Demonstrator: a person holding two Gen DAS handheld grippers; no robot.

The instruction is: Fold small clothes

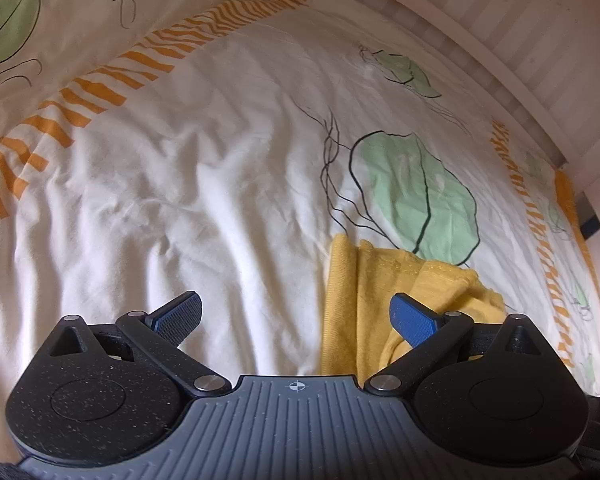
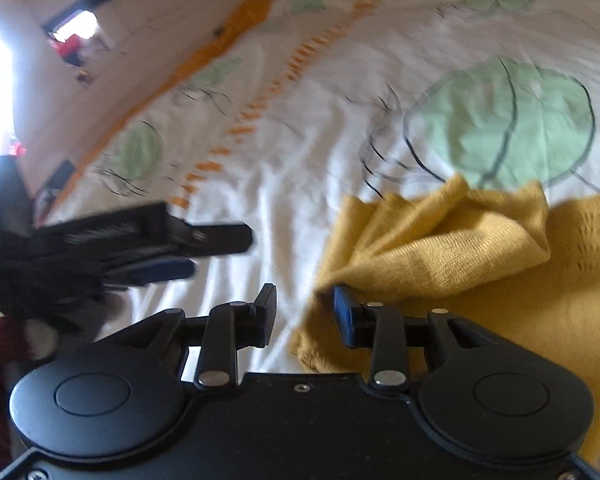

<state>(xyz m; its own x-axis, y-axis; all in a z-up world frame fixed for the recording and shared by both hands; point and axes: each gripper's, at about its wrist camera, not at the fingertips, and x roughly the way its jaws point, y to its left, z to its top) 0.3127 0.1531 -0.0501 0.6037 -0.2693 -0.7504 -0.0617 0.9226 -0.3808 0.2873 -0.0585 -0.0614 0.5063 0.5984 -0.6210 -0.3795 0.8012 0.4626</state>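
In the left wrist view your left gripper [image 1: 296, 316] sat at lower centre with its blue-padded fingers [image 1: 180, 314] spread wide and nothing between them, bare white bedspread [image 1: 180, 168] filling the left and middle of the frame. To the right of centre, the yellow knit garment [image 1: 384, 288] lay rumpled on the bedspread just below the large green leaf print [image 1: 416, 196], its near edge running under your right-hand finger. Moving to the right wrist view, your left gripper showed again as a dark blurred shape at middle left, well apart from the cloth (the blur suggests motion, nothing more). At lower centre your right gripper [image 2: 305, 312] had its fingers apart too, with white sheet in the gap, and the right finger [image 2: 342, 312] looked to be touching or just beside the garment's near left corner. The garment filled the lower right, one flap bunched over the flat part. I judge you were at the start of a fold: nothing was gripped, and the cloth was not yet squared. The next move calls for closing your right gripper on that near corner, then bringing your left to another edge so the bunched flap can be pulled flat. No brand, label or readable writing showed anywhere; only a small crosshair mark [image 1: 298, 387] on the left gripper's body.
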